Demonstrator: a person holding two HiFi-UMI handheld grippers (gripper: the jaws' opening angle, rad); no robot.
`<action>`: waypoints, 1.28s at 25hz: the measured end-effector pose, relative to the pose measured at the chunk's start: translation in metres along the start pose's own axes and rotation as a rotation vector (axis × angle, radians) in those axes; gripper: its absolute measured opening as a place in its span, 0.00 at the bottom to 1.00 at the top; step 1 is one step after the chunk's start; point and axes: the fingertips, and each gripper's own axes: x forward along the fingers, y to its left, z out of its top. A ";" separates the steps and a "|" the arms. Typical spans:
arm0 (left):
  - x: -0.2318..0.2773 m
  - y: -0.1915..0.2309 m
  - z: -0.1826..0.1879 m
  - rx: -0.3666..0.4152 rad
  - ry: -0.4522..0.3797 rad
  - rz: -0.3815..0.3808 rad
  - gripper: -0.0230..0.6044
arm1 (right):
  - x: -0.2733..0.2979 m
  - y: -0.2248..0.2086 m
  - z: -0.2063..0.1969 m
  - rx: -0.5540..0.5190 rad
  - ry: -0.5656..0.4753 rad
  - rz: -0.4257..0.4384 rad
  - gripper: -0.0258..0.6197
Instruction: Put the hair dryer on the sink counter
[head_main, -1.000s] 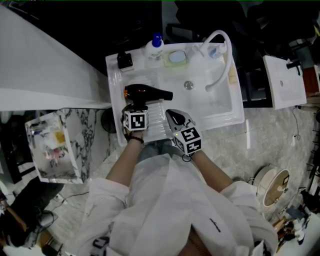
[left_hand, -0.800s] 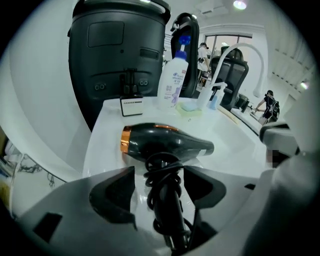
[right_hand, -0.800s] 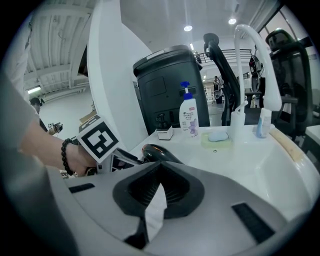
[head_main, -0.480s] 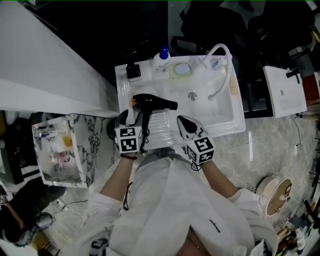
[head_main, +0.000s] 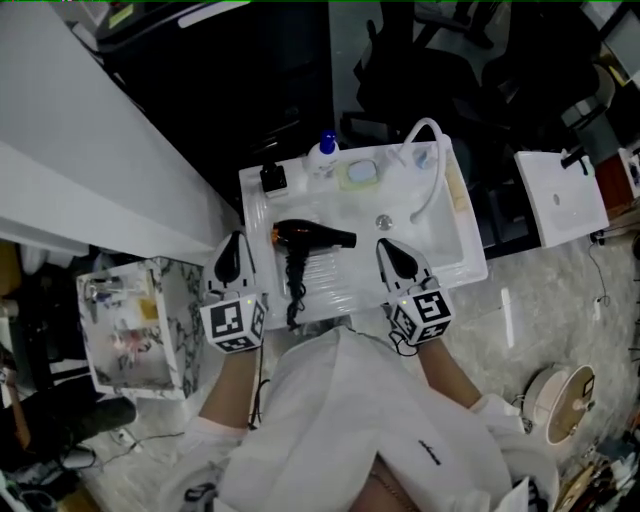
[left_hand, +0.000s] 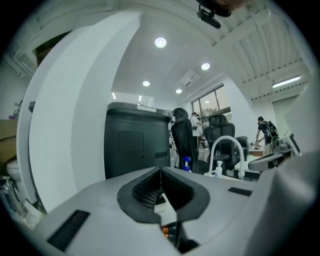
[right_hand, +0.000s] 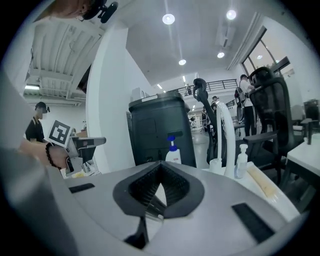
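Hair dryer (head_main: 298, 237) lies flat on ribbed drainboard of sink worktop (head_main: 330, 282), left of basin (head_main: 425, 240), cord (head_main: 294, 302) trailing toward person. Placement looks done. Left claw (head_main: 234, 240) has just been closing: tips together, nothing between, beside worktop's left edge. Right claw (head_main: 384, 245) likewise pinched together, empty. Both apart from dryer, apparently because job is finished.

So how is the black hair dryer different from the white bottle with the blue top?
The black hair dryer lies flat on the ribbed drainboard; the white bottle with the blue top stands upright at the back rim. The dryer trails a cord; the bottle has none. Both sit on the white sink unit.
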 end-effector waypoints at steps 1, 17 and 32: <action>-0.006 0.004 0.010 -0.001 -0.030 -0.001 0.09 | -0.004 -0.001 0.008 -0.002 -0.019 -0.006 0.07; -0.045 0.018 0.059 0.033 -0.190 -0.034 0.09 | -0.058 -0.034 0.073 -0.049 -0.181 -0.122 0.07; -0.033 0.003 0.032 0.034 -0.116 -0.068 0.09 | -0.061 -0.048 0.063 -0.014 -0.174 -0.161 0.07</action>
